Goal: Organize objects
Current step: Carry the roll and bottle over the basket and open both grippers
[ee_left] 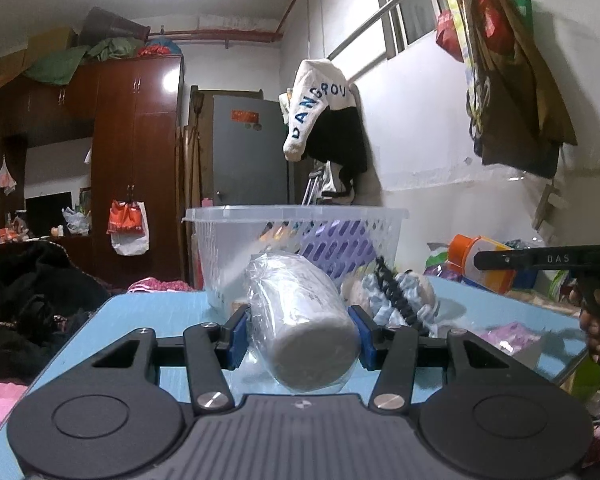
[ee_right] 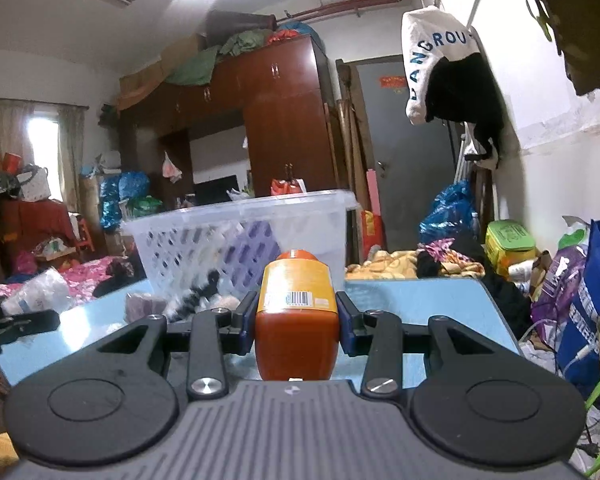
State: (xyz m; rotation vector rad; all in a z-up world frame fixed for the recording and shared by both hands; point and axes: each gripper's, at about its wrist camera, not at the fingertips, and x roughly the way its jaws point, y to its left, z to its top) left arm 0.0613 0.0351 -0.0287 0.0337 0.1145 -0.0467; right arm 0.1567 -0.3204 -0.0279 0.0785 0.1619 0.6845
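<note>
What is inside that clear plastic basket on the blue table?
Through the basket wall, a purple perforated item leans inside, with something orange beside it. The wrapped white roll in the left gripper hides the basket's bottom.

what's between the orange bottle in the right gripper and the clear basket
Nothing solid blocks it. The orange bottle is held in the right gripper, with the clear basket just ahead. A scrunchie pile lies at the basket's foot, left of the path.

The right gripper (ee_right: 298, 322) squeezes an orange bottle (ee_right: 296, 320) above the blue table (ee_right: 420, 312). A clear basket (ee_right: 236, 240) stands on the table just behind the bottle.
</note>
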